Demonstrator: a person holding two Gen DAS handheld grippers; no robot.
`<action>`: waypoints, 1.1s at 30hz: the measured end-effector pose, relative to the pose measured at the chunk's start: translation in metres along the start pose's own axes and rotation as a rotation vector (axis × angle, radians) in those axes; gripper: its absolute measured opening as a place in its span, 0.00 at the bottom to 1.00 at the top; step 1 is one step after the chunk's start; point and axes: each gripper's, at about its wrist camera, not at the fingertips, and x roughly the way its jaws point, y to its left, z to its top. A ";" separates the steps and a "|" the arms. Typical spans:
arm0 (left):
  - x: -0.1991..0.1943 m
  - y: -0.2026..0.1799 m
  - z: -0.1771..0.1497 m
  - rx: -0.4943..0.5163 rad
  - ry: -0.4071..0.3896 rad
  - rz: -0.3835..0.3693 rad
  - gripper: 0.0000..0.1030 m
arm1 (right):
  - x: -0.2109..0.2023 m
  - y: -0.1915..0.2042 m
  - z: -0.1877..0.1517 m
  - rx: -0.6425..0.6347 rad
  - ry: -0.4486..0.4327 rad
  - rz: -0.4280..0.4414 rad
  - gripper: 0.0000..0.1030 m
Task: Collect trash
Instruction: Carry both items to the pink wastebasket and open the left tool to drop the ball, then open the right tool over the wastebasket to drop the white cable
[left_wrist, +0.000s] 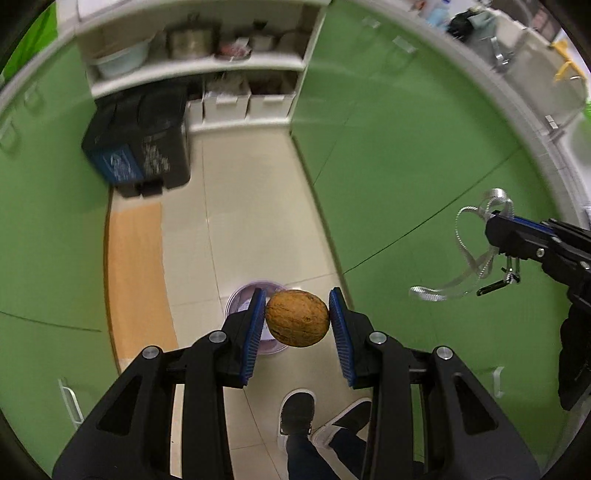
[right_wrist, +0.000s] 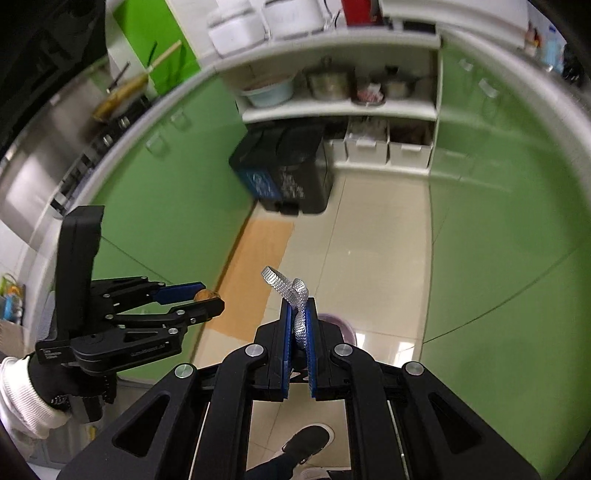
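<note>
Gripping a walnut (left_wrist: 297, 318) lengthwise across left jaws; right jaws clench ribbon (right_wrist: 298, 310).

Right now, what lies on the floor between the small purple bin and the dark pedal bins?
Only bare cream floor tiles separate the purple bin from the dark pedal bins; the left wrist view shows this best.

We've got both grippers angled down at the floor: left gripper (left_wrist: 297, 323) with jaws partway apart, clamping something round; right gripper (right_wrist: 298, 334) with jaws squeezed tight together; gloved left hand (right_wrist: 48, 380) on the handle.
</note>
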 end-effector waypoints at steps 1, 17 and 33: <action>0.017 0.007 -0.004 -0.008 0.007 -0.002 0.35 | 0.014 -0.004 -0.004 -0.002 0.010 0.000 0.07; 0.156 0.066 -0.047 -0.106 0.053 -0.006 0.97 | 0.158 -0.032 -0.055 -0.008 0.127 0.014 0.07; 0.151 0.128 -0.073 -0.178 0.051 0.069 0.97 | 0.243 -0.011 -0.061 -0.055 0.199 0.048 0.09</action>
